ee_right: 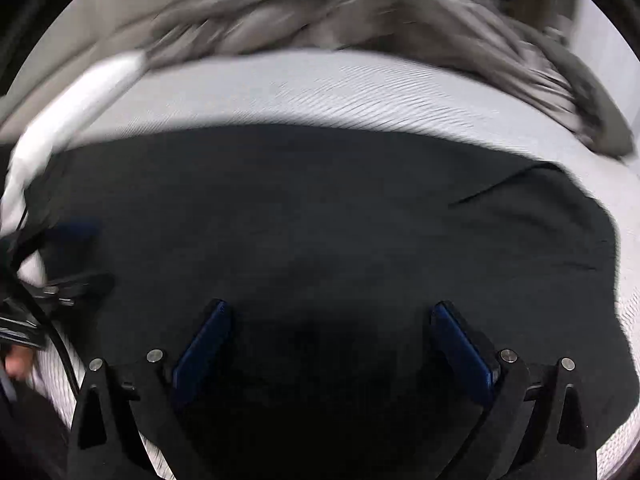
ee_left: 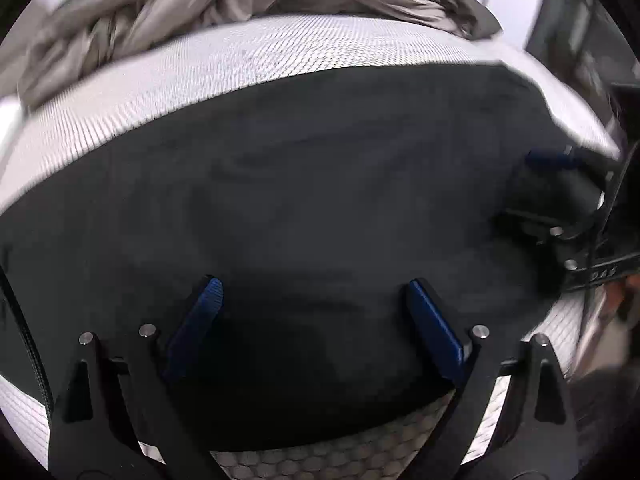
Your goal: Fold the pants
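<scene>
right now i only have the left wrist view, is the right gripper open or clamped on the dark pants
Observer: Open. In the right wrist view the right gripper has its blue-padded fingers spread wide above the dark grey pants, with nothing between them.
Operator: any fold line on the cloth over there
Observer: Yes, a dark crease runs diagonally near the pants' far right corner.
Operator: what's past that corner
Observer: The rumpled grey-brown blanket drapes down onto the white textured mattress just beyond it.
</scene>
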`<state>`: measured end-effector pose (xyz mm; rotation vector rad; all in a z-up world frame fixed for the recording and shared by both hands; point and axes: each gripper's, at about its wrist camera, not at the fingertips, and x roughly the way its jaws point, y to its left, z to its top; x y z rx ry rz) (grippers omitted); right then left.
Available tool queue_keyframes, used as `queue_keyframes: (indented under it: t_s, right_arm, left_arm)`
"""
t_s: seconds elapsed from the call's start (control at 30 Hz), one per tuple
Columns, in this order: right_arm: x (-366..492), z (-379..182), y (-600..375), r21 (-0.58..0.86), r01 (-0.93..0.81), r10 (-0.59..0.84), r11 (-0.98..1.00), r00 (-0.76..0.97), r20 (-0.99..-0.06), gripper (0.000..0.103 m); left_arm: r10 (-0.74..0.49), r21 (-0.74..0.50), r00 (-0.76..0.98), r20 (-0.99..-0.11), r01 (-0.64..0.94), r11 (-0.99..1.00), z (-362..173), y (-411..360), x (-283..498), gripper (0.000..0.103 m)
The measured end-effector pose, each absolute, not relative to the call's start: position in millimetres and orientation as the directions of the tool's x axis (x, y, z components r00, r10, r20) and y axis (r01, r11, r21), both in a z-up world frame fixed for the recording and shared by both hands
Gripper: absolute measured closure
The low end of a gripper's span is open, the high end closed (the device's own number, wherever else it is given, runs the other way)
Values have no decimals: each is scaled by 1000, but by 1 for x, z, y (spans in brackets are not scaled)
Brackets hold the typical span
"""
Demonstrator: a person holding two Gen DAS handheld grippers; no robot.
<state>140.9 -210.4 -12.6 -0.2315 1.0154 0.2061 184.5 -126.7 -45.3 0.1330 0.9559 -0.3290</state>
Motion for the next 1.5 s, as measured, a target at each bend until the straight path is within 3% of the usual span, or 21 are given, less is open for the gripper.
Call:
queue_keyframes:
  t_s: [0.1, 0.27, 0.33, 0.43, 0.67, 0.73, 0.83, 0.93, 1.03, 1.1, 1.17, 1.3, 1.5]
  right_arm:
    - [125, -18, -237, -155, -245, 2, 957, 541, -841, 1]
    - [104, -11, -329, -190, -14, -152, 982, 547, -823, 1]
    - [94, -9, -351, -214, 47, -205, 976, 545, -813, 1]
    - [85, -3, -361, -206, 73, -211, 976, 554, -806, 1]
    - [107, 15, -278, -79, -89, -7, 993, 619, -785, 1]
    - [127, 4, -244, -84, -168, 31, 982, 586, -810, 1]
    - [143, -8, -212, -104, -209, 29, 973, 549, -835, 1]
    - [152, -9, -231, -160, -156, -50, 975, 544, -837, 1]
    - [157, -9, -292, -200, 22, -181, 979, 530, -829, 1]
    - [154, -8, -329, -230, 125, -261, 965, 523, -812, 1]
    - [150, -5, -350, -168, 126, -209, 978, 535, -818, 1]
    - [150, 11, -326, -199, 69, -204, 978, 546, -813, 1]
    - [184, 12, -254, -105, -100, -32, 989, 554, -832, 1]
  left_arm:
    - [-219, -56, 532, -818, 306, 951, -44, -101, 175, 10]
    - [-58, 23, 567, -822, 135, 991, -41, -27, 170, 7]
    - [-47, -5, 566, -823, 77, 997, -41, 0, 165, 7]
    - [-35, -18, 563, -826, 36, 999, -34, 12, 162, 7]
    - [-203, -151, 565, -799, 138, 979, -8, -38, 195, 9]
    - [-205, -136, 545, -813, 165, 977, -14, -61, 213, 9]
    - [-101, -7, 517, -850, 181, 984, -35, -89, 228, 9]
    - [-113, -16, 527, -842, 186, 982, -36, -78, 230, 10]
    - [26, 71, 553, -833, 61, 996, -34, -39, 223, 7]
    - [28, 21, 547, -836, -18, 1000, -35, -2, 218, 6]
    - [-13, -50, 547, -837, -52, 997, -34, 21, 214, 6]
    - [15, -34, 555, -831, -78, 996, -25, 14, 211, 8]
    - [-62, -27, 589, -806, 69, 997, -16, -51, 229, 8]
